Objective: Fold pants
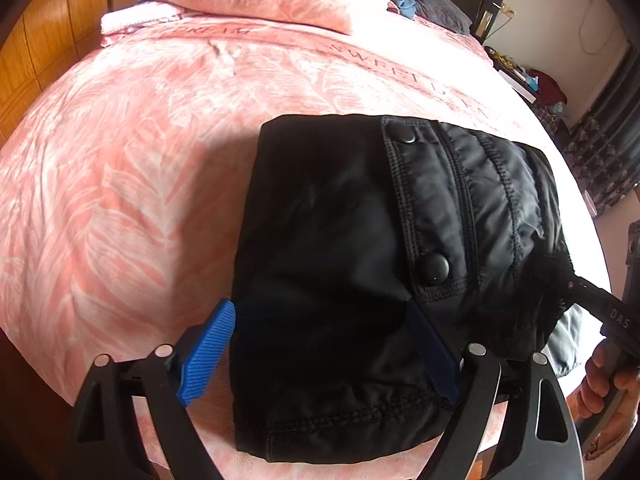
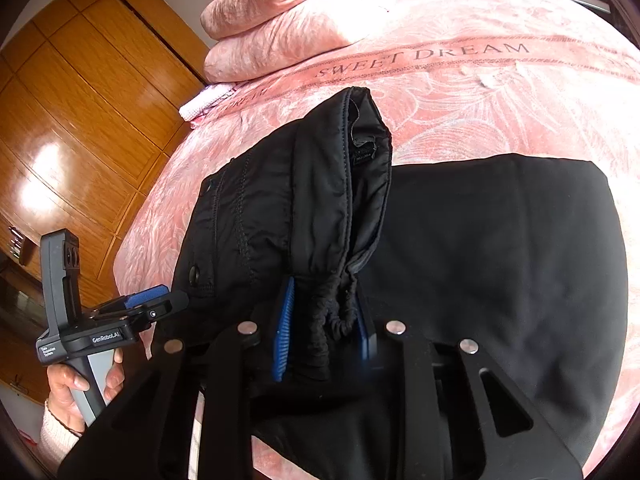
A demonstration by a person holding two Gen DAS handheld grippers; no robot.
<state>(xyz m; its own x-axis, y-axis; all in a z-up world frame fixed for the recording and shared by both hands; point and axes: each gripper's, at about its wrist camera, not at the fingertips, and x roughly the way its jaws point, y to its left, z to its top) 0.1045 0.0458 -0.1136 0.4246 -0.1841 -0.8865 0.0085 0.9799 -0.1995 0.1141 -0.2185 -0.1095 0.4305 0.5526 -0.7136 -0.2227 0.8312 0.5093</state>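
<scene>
Black padded pants lie folded into a bundle on the pink bedspread, with two snap buttons on the top flap. My left gripper is wide open, its blue pads astride the bundle's near hem. My right gripper is shut on the gathered elastic waistband of the pants and holds that part lifted above the flat layer. The right gripper's black tip enters the left wrist view at the pants' right edge. The left gripper shows at the left in the right wrist view.
Pink pillows and a folded white cloth lie at the head of the bed. A wooden wardrobe stands beside the bed. A cluttered nightstand and dark curtains are at the far right.
</scene>
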